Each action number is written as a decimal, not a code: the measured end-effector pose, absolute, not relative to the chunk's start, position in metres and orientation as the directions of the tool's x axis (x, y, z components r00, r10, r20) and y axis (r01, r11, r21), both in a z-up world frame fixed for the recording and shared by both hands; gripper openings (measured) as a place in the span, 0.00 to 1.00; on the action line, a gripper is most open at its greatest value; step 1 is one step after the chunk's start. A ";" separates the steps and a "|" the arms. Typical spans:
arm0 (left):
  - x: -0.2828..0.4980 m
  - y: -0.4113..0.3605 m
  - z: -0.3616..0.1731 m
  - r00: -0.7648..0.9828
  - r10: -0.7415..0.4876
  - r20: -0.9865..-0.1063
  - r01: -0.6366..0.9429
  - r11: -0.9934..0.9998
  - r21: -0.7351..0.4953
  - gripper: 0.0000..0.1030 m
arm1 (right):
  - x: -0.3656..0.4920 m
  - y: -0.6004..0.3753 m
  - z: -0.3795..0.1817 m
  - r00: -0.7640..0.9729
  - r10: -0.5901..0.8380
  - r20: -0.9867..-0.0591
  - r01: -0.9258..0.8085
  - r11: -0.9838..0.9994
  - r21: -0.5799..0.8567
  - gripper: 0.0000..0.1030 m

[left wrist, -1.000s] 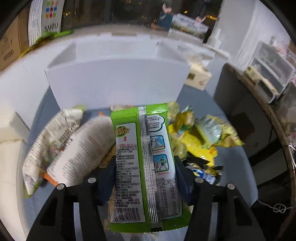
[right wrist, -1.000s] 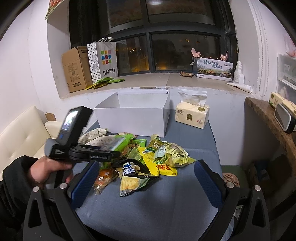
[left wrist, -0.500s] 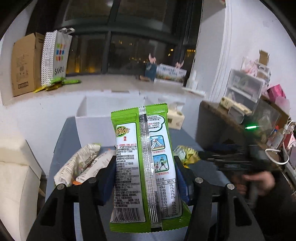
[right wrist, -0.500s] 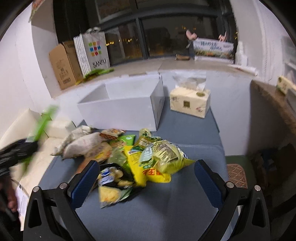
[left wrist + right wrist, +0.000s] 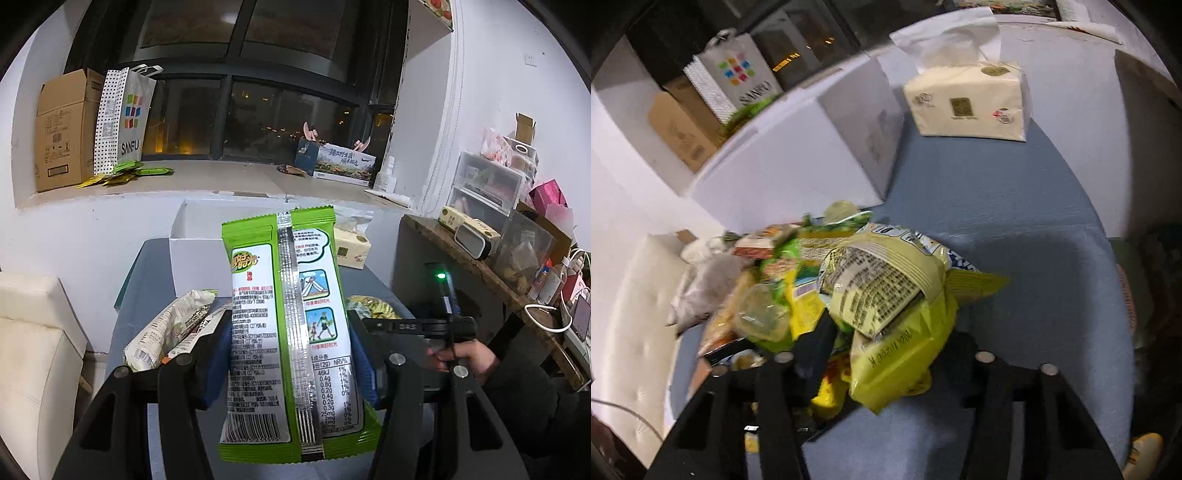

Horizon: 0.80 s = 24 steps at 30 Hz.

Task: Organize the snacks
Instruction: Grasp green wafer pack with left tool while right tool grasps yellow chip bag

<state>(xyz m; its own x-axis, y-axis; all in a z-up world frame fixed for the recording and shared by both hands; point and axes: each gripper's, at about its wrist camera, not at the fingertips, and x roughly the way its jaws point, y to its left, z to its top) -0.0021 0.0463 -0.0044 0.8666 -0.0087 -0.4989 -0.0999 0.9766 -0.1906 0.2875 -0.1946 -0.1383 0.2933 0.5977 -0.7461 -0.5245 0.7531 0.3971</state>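
Between the blue pads of the left gripper (image 5: 290, 354) stands a flat green and white foil snack packet (image 5: 286, 332), upright, its back seam toward the camera, clamped across its middle above the grey-blue table (image 5: 1015, 229); it looks light and crinkly, slick on the surface, stiff only along the crimped ends, so a hold across the flat faces seems safest and a hard squeeze might crush whatever is inside. Down at the heap, the right gripper (image 5: 882, 354) has just been closing its jaws around a puffy yellow plastic snack bag (image 5: 894, 314), and the pads seem to press its lower end, though blur leaves the contact hard to judge; air-filled and soft, that bag would likely slip or bulge if pinched too near an edge. Beyond sits the open white cardboard box (image 5: 798, 155), its inside hidden from both views, with a cream tissue pack (image 5: 971, 99) beside it. Much of the pile is smeared and unreadable
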 end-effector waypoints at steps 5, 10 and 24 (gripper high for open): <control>-0.001 0.050 -0.006 0.866 0.005 -0.501 -0.115 0.976 -0.188 0.60 | 0.262 -0.208 -0.110 0.332 0.644 -0.689 -0.554 0.725 0.410 0.46; 0.020 0.068 -0.003 0.866 0.042 -0.499 -0.150 0.972 -0.178 0.60 | 0.238 -0.208 -0.065 0.394 0.670 -0.629 -0.609 0.703 0.368 0.45; 0.253 0.173 -0.007 0.754 0.129 -0.644 -0.265 0.957 -0.119 0.61 | 0.340 -0.082 -0.008 0.444 0.597 -0.668 -0.639 0.734 0.232 0.45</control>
<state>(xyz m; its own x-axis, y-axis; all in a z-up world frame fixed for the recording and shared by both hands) 0.2527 0.1730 -0.0070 0.7539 0.1286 -0.6442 -0.2649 0.9569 -0.1189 0.3395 -0.0820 -0.0079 0.4435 0.5972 -0.6683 -0.6389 0.7336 0.2315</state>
